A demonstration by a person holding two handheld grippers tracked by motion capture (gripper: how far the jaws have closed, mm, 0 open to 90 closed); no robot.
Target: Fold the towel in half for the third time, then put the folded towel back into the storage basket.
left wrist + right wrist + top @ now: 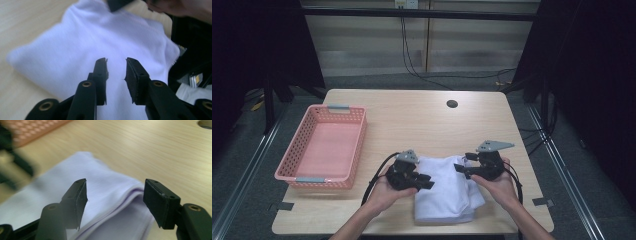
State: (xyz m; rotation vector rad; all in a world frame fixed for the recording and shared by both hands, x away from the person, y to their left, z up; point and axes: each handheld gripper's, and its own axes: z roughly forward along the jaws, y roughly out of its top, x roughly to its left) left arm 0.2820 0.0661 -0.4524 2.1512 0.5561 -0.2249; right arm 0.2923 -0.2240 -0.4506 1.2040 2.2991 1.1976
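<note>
A folded white cloth [444, 192] lies near the front edge of the wooden table [422, 125]. My left gripper [428, 181] sits at the cloth's left edge, held in a hand and pointing right. In the left gripper view its jaws [116, 67] stand a small gap apart above the cloth [75, 45], with nothing between them. My right gripper [460, 169] is at the cloth's upper right corner and points left. In the right gripper view it [115, 195] is wide open over the folded edge of the cloth [100, 182], pads off the fabric.
A pink mesh basket [294, 147] with nothing in it stands at the table's left side. A round cable hole [452, 103] sits near the far edge. Dark curtains and cables lie beyond the table.
</note>
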